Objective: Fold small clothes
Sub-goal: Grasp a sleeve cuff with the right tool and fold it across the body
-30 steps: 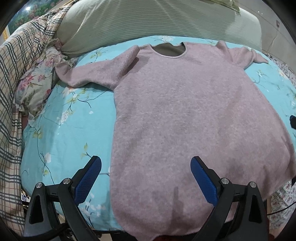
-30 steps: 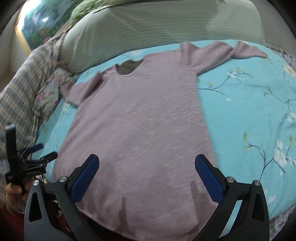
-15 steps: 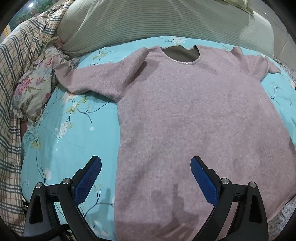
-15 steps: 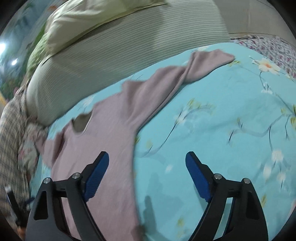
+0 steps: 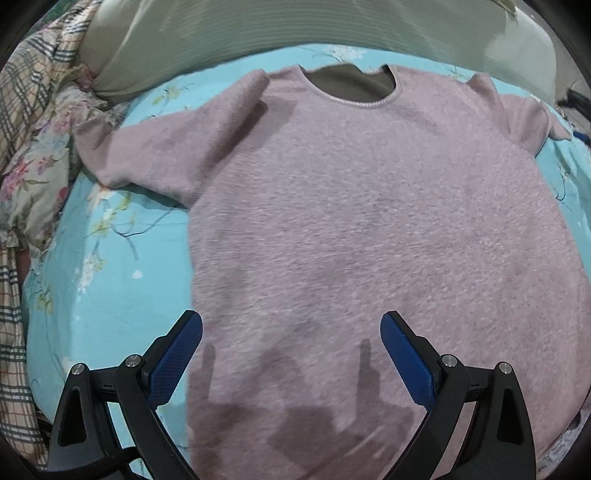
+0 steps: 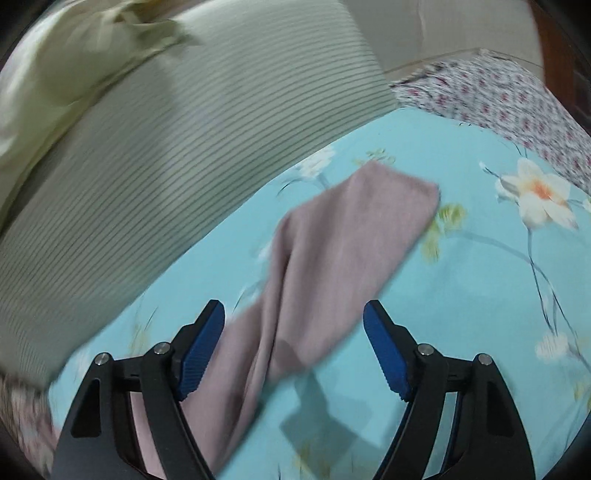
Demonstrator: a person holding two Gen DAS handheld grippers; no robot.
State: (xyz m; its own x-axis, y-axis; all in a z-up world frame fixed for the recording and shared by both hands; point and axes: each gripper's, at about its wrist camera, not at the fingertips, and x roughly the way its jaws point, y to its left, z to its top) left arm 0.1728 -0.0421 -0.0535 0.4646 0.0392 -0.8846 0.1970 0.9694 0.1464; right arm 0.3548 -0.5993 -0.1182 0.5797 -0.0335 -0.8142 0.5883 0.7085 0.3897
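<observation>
Right tongs (image 6: 293, 345) advanced over blurred sleeve (image 6: 347, 254), hem cropped

The sweater (image 5: 369, 229) lies flat on the bedsheet (image 5: 110, 258), neck at the far end, hem near. One sleeve (image 5: 162, 147) reaches left, the other (image 6: 351, 240) right. A bolster (image 5: 295, 29) lies across the far edge. A quilt (image 5: 29, 110) is heaped at the left.

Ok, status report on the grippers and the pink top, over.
Left gripper open, over the fuzzy pink long-sleeved top, flat on the turquoise floral bedsheet. Right gripper open above its sleeve. Nothing gripped, nothing blocking.
</observation>
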